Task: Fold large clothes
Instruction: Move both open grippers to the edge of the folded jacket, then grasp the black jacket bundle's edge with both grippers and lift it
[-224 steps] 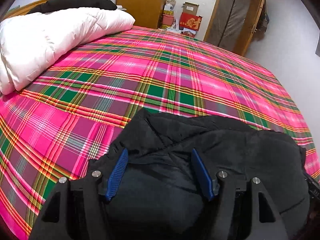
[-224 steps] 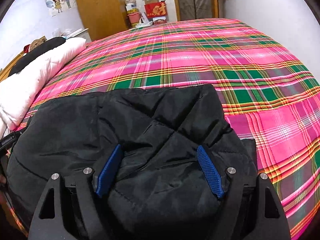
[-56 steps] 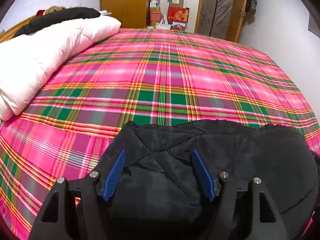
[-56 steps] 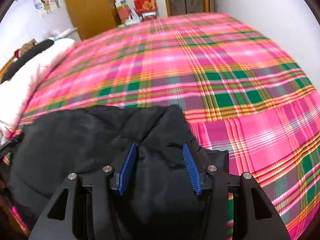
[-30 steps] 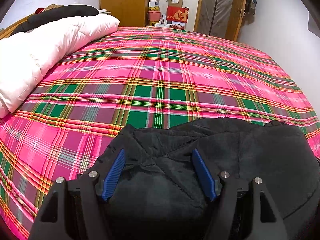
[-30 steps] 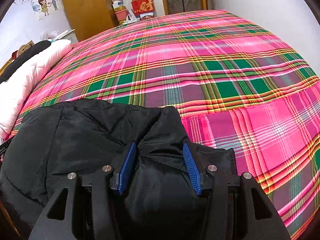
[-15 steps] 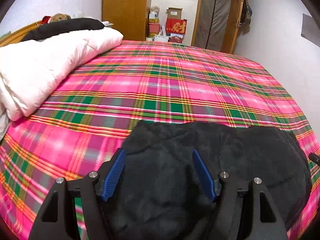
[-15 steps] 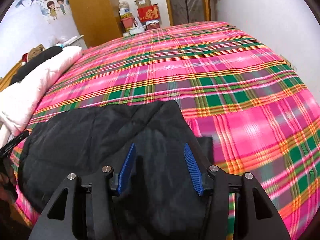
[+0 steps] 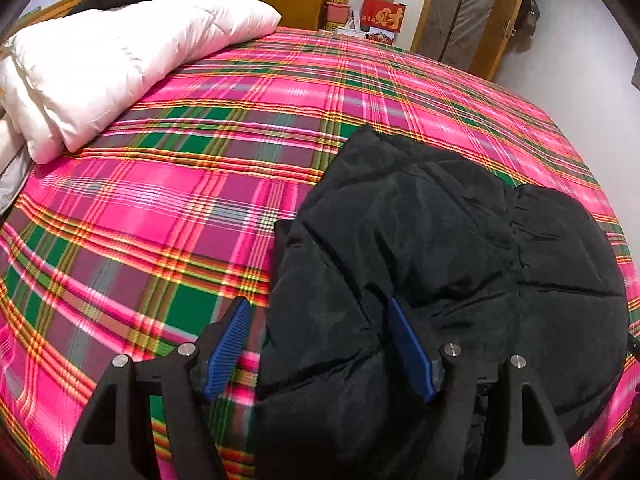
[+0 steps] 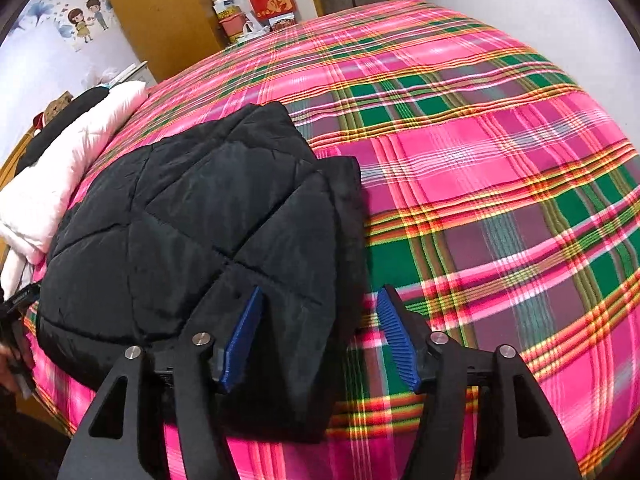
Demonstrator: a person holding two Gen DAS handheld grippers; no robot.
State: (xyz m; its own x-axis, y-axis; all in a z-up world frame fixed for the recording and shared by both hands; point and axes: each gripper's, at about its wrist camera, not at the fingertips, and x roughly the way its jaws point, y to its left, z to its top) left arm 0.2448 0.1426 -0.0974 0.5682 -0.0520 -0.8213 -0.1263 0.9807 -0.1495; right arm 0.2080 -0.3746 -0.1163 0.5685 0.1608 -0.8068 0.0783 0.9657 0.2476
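- The black quilted padded jacket (image 9: 432,248) lies folded into a thick bundle on the bed, near the edge closest to the cameras, its stitched panels facing up.
- In the left wrist view the jacket fills the lower right; its left edge runs down between the two blue ribbed pads of the left gripper (image 9: 320,344).
- The left gripper stands wide and released: the left pad (image 9: 226,350) sits over bare bedspread clear of the cloth, while the right pad lies against the top of the jacket without pinching it.
- In the right wrist view the jacket (image 10: 192,232) fills the lower left, and its right edge falls between the pads of the right gripper (image 10: 320,338).
- The right gripper's jaws are opening; the jacket's edge is between them, the left pad close against the fabric, the right pad over bare bedspread, nothing clamped.
- Under the jacket spreads the pink, green and yellow plaid bedspread (image 9: 192,184), covering the whole bed.
- A white puffy duvet (image 9: 108,64) is bunched along the bed's left side, well apart from the jacket, with a dark item on top of it.
- Beyond the bed stand a wooden wardrobe (image 10: 156,20) and stacked boxes with a red carton (image 9: 382,16).
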